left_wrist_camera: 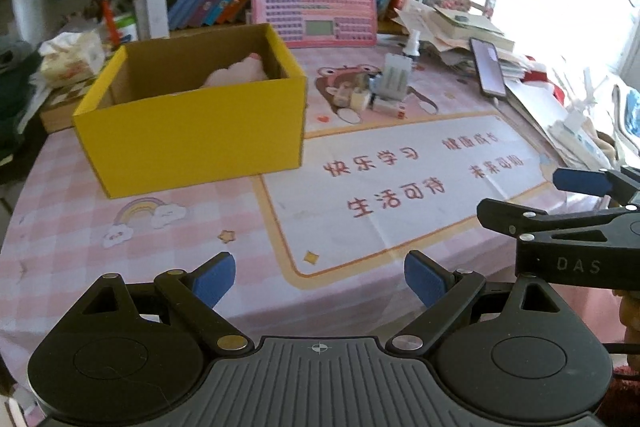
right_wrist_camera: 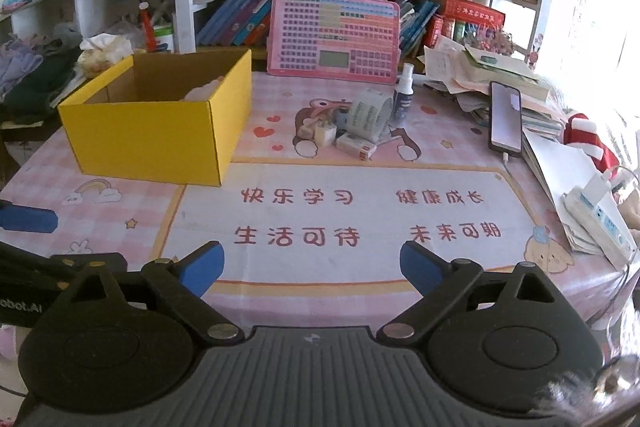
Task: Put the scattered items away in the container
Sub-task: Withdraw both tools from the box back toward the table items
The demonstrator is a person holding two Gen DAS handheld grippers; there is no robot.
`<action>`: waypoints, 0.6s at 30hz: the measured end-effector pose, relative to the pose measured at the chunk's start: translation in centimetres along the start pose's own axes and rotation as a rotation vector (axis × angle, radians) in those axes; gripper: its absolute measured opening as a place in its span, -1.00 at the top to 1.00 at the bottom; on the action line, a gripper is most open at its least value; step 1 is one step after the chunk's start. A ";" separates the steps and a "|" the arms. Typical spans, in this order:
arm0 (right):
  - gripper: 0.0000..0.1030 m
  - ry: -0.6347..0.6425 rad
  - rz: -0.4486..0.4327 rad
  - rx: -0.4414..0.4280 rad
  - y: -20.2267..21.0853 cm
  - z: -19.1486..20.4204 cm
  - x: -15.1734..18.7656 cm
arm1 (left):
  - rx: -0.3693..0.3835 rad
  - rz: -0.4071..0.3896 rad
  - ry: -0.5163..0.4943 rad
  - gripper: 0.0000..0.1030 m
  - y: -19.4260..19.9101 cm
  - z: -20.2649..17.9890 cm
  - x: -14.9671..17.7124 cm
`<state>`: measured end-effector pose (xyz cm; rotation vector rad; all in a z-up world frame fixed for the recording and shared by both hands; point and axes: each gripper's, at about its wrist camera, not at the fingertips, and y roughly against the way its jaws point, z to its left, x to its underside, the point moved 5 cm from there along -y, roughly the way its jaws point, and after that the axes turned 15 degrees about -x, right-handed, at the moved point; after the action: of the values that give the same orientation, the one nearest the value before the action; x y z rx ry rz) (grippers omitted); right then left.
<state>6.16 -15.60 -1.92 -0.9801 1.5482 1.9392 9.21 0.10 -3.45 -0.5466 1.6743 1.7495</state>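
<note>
**A:** Status on the tidy job?

**B:** Barely started, I'd say. The yellow box (right_wrist_camera: 152, 131) sits open at the left of the desk, with something pale pink (left_wrist_camera: 240, 73) already inside at the back. Can't tell what it is. Everything else is out.

**A:** What's left?

**B:** A cluster in the middle of the desk, right of the box and well apart from it: tape roll (right_wrist_camera: 370, 115), spray bottle (right_wrist_camera: 403, 95) just behind it, white charger plug (right_wrist_camera: 325, 134), and a small white carton (right_wrist_camera: 357, 146) lying flat in front. They're bunched, some touching. There may be one more small piece behind the plug; too blurry to call.

**A:** Grippers?

**B:** The left gripper (left_wrist_camera: 320, 281) has its fingers spread wide, nothing between them. Right gripper (right_wrist_camera: 310, 267) likewise, wide and empty. Both hang over the near edge of the desk, side by side, far from the cluster. My read: the next pick is the right one's, since the pile is nearer that side.

**A:** Surface?

**B:** Pink checked desk mat (right_wrist_camera: 340, 219) with cartoon prints and a white panel with red lettering. Flat, and bare in front, so there's room to work.

**A:** Surroundings?

**B:** Cluttered study desk. Pink keyboard toy (right_wrist_camera: 334, 37) leans against books at the back, shelves above. Phone (right_wrist_camera: 506, 117) lit up on a paper stack at the right, cable attached. Tissue pack (right_wrist_camera: 106, 53) behind the box. Bright window at the right, washed out.
</note>
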 end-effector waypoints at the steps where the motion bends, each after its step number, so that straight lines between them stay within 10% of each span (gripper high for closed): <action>1: -0.77 -0.002 0.002 0.004 0.1 -0.1 0.0 | 0.005 -0.001 -0.005 -0.82 0.0 -0.2 -0.1; 18: -0.76 -0.046 0.027 -0.002 -1.9 -6.1 -0.9 | 0.026 -0.001 -0.076 -0.82 -3.0 -5.6 -3.0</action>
<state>9.55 -20.93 -3.09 -0.9139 1.5415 1.9685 12.66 -5.99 -4.04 -0.4629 1.6412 1.7242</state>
